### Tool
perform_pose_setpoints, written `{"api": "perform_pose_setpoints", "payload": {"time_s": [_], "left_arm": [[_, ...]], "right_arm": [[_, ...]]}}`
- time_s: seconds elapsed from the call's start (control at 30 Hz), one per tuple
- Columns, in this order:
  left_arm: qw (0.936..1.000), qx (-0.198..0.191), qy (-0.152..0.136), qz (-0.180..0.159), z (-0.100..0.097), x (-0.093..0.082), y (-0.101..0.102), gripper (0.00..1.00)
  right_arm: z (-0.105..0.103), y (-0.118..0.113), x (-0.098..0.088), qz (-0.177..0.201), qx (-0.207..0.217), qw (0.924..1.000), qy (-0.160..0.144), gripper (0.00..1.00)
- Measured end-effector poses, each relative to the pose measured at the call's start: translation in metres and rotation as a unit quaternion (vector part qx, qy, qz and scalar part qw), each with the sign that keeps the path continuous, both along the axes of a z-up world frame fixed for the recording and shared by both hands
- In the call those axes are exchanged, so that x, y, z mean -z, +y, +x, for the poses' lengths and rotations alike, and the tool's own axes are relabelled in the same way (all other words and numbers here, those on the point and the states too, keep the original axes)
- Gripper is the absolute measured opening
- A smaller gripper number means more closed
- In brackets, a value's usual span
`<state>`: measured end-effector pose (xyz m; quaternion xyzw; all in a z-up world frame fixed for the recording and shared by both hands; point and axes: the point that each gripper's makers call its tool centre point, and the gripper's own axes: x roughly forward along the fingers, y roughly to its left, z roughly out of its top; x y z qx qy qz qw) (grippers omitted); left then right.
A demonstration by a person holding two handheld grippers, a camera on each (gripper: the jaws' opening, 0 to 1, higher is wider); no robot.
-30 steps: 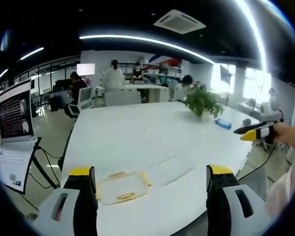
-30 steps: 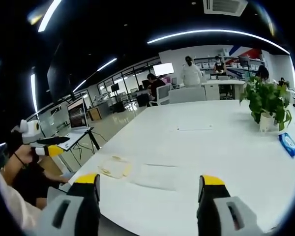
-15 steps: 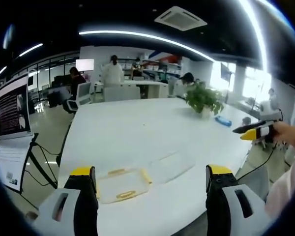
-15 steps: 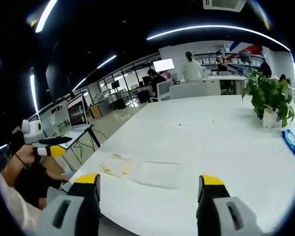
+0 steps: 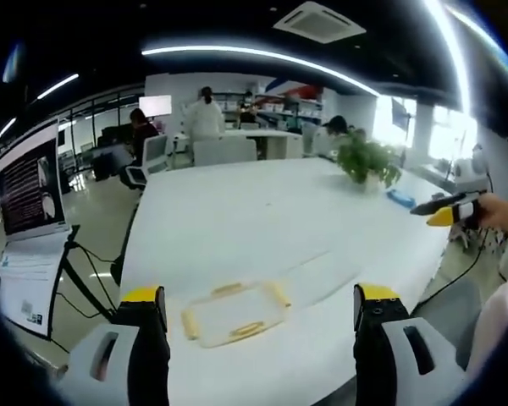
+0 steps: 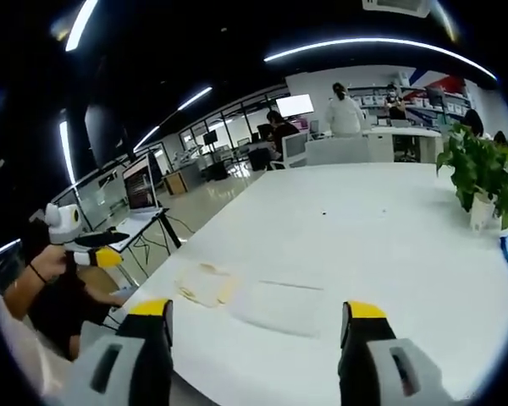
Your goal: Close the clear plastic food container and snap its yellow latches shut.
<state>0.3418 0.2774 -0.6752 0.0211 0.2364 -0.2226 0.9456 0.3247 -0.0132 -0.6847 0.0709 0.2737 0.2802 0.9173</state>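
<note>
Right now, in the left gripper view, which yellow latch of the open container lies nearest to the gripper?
The latch on the near long edge, facing the jaws. The others sit on the far edge and at the two ends of the container.

Clear glossy plastic container (image 5: 234,314) with yellow latches (image 5: 247,330) on smooth white table (image 5: 237,228).

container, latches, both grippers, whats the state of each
clear container: open, lid lying flat on the table beside it
yellow latches: unsnapped
left gripper: open, holding nothing, short of the container
right gripper: open, holding nothing
</note>
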Motion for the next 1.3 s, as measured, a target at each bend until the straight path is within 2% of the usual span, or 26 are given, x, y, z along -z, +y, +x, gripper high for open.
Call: {"api": "perform_pose_setpoints", "payload": {"time_s": [0.33, 0.5, 0.7, 0.97, 1.3], "left_arm": [[0.998, 0.044, 0.019, 0.041, 0.015, 0.019, 0.004, 0.91], [0.9966, 0.064, 0.039, 0.034, 0.016, 0.039, 0.004, 0.91], [0.9955, 0.067, 0.051, 0.045, 0.016, 0.055, 0.012, 0.9], [0.9942, 0.07, 0.064, 0.051, 0.016, 0.07, 0.015, 0.9], [0.991, 0.087, 0.079, 0.064, 0.02, 0.084, 0.015, 0.9]], "right_arm": [[0.025, 0.038, 0.009, -0.029, -0.063, 0.9975, -0.012, 0.82], [0.039, 0.062, 0.022, -0.044, -0.103, 0.9934, -0.023, 0.8], [0.047, 0.088, 0.029, -0.056, -0.145, 0.9875, -0.028, 0.79], [0.05, 0.106, 0.036, -0.063, -0.177, 0.9819, -0.027, 0.79], [0.045, 0.113, 0.047, -0.074, -0.197, 0.9774, -0.017, 0.79]]}}
